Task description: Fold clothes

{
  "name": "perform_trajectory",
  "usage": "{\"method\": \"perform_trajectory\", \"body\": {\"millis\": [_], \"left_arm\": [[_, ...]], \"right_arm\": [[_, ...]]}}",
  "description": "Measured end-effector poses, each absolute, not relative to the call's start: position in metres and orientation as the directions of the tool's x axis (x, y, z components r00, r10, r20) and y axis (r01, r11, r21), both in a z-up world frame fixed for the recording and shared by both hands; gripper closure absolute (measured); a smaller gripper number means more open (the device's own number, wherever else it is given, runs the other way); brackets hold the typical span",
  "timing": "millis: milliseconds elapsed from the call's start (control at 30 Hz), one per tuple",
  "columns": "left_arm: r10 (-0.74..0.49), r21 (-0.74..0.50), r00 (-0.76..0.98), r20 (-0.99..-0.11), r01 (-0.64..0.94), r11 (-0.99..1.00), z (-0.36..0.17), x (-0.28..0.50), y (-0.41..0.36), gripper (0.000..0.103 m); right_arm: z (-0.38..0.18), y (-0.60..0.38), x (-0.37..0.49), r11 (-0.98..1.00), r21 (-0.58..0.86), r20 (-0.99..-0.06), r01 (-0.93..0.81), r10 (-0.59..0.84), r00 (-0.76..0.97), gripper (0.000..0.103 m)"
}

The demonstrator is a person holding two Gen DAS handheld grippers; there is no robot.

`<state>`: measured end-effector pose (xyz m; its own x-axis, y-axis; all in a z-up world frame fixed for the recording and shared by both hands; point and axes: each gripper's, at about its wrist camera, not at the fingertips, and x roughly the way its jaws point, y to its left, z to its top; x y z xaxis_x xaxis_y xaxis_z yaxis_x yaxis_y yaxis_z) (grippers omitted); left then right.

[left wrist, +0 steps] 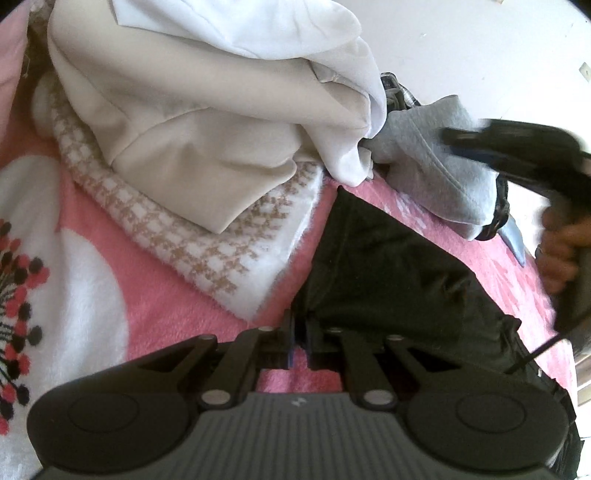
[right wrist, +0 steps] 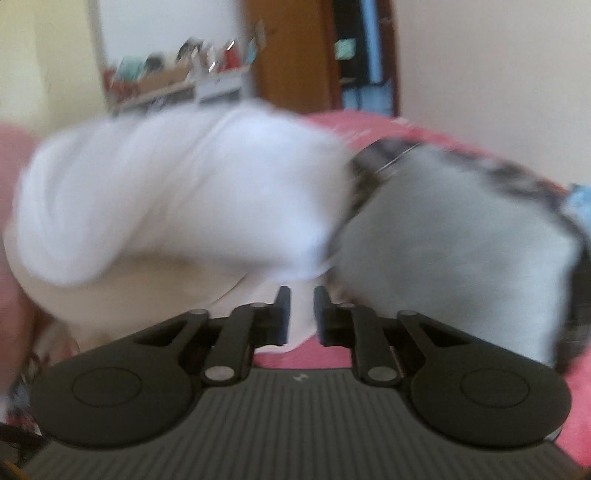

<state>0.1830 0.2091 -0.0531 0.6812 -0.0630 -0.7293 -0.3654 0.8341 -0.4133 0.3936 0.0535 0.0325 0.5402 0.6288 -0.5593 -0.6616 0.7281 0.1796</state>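
Observation:
A black garment [left wrist: 388, 266] lies spread on the pink flowered blanket [left wrist: 166, 306]. My left gripper [left wrist: 300, 332] sits at its near corner, jaws a thin slit apart, with the cloth's edge at the tips. My right gripper [left wrist: 454, 142], blurred and held by a hand [left wrist: 561, 251], hovers over a grey garment [left wrist: 436, 155]. In the right wrist view the right gripper [right wrist: 301, 295] stands open with nothing between its fingers. Blurred white clothes [right wrist: 177, 206] and the grey garment [right wrist: 454, 243] lie just ahead of it.
A heap of cream [left wrist: 192, 122] and white clothes [left wrist: 240, 26] rests on a beige houndstooth piece [left wrist: 221, 251]. A plaid cloth [right wrist: 373, 162] shows behind the grey garment. Beyond the bed are a brown door [right wrist: 295, 55], a cluttered shelf [right wrist: 184, 74] and pale walls.

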Motion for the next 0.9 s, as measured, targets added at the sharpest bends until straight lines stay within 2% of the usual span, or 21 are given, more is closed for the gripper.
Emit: {"method": "perform_trajectory", "body": {"millis": [100, 267, 433, 500, 633, 733, 833, 900], "left_arm": [[-0.064, -0.415, 0.681, -0.729, -0.366, 0.833, -0.053, 0.183, 0.209, 0.093], [-0.057, -0.415, 0.683, -0.728, -0.374, 0.829, -0.056, 0.190, 0.212, 0.093], [-0.027, -0.395, 0.686, -0.727, -0.386, 0.834, -0.056, 0.195, 0.212, 0.092], [-0.015, -0.384, 0.686, -0.727, -0.389, 0.837, -0.056, 0.197, 0.211, 0.092], [-0.010, -0.384, 0.688, -0.726, -0.392, 0.836, -0.056, 0.199, 0.211, 0.092], [-0.016, -0.385, 0.684, -0.729, -0.390, 0.837, -0.056, 0.201, 0.213, 0.092], [-0.021, -0.384, 0.680, -0.733, -0.388, 0.838, -0.055, 0.202, 0.215, 0.092], [-0.021, -0.385, 0.679, -0.734, -0.390, 0.837, -0.054, 0.203, 0.216, 0.092]], "right_arm": [[0.053, 0.019, 0.401, 0.759, 0.211, -0.555, -0.616, 0.612, 0.563, 0.087], [0.053, -0.006, 0.380, 0.752, 0.192, -0.663, -0.630, 0.573, 0.482, 0.087], [0.003, -0.004, 0.360, 0.762, 0.112, -0.788, -0.638, 0.459, 0.410, 0.087], [-0.024, -0.005, 0.366, 0.810, 0.084, -0.816, -0.580, 0.391, 0.427, 0.088], [-0.040, -0.023, 0.383, 0.915, 0.110, -0.773, -0.389, 0.325, 0.546, 0.087], [-0.019, -0.023, 0.358, 0.883, 0.074, -0.743, -0.463, 0.358, 0.566, 0.086], [0.002, -0.018, 0.315, 0.775, 0.165, -0.770, -0.610, 0.487, 0.412, 0.085], [0.004, -0.008, 0.286, 0.729, 0.219, -0.796, -0.648, 0.518, 0.314, 0.082]]}}
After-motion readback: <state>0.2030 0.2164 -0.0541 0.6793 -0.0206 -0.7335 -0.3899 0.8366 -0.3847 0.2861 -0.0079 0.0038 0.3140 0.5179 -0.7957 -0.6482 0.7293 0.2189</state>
